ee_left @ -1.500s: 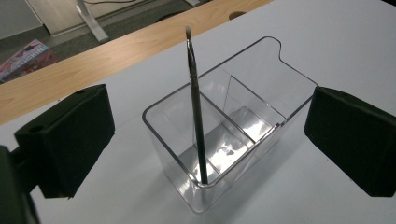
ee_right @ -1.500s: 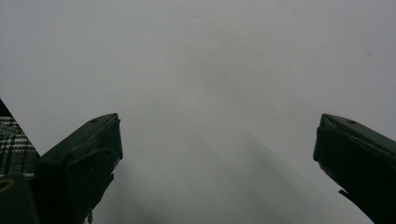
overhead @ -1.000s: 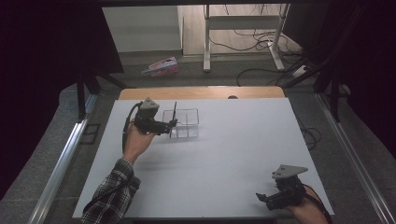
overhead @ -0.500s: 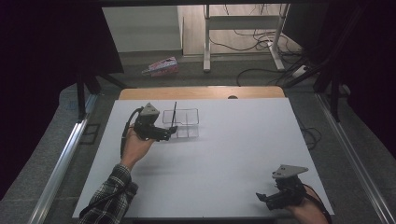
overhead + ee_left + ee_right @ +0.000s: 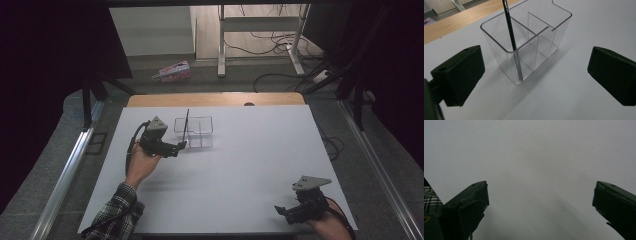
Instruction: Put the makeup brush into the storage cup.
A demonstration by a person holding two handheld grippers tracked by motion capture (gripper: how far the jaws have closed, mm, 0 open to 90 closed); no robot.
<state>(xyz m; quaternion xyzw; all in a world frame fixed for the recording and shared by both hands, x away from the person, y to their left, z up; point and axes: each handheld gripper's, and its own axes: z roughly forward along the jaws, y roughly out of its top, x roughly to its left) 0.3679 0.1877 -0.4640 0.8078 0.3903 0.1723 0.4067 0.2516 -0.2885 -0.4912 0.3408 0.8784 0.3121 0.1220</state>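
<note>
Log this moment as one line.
left gripper: open, beside clear organizer | black stick: standing inside | right gripper: open, idle

Clear organizer [image 5: 194, 131] with upright black stick [image 5: 185, 125] blocks far-left table [image 5: 240, 165]; middle, right lie free.

- Your left tongs [image 5: 181, 146] sit at the far left of the desk, jaws spread wide, forearm in a plaid sleeve [image 5: 112, 217] reaching forward.
- Your right tongs [image 5: 281, 211] rest low at the near right edge, jaws wide apart and empty.
</note>
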